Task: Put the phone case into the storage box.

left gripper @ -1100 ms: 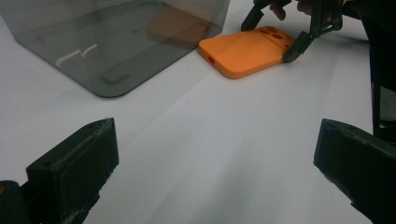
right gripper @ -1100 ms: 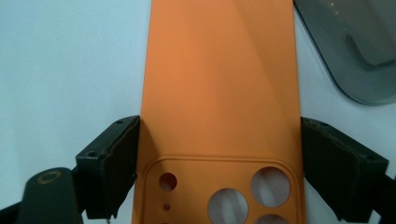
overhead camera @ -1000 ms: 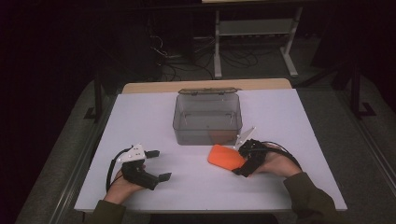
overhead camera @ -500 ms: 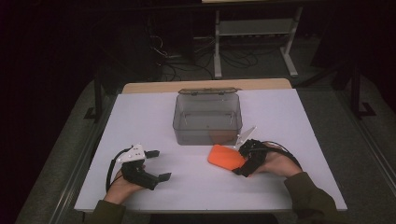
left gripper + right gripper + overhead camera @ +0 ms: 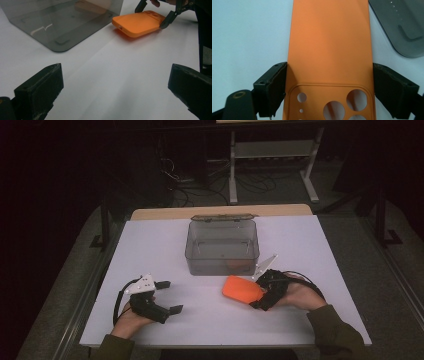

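Matt orange phone case [image 5: 329, 42], glossy smoky plastic box [image 5: 223, 248]

The orange phone case [image 5: 242, 290] is flat, back side up, with round camera holes at one end. It sits just in front of the clear grey box [image 5: 223, 247], its far end tilted slightly off the white table [image 5: 150, 245].

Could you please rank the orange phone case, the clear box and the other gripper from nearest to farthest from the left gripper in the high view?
1. Orange phone case, to its right.
2. Clear box, beyond, mid-table.
3. Right gripper, holding the case's far end.
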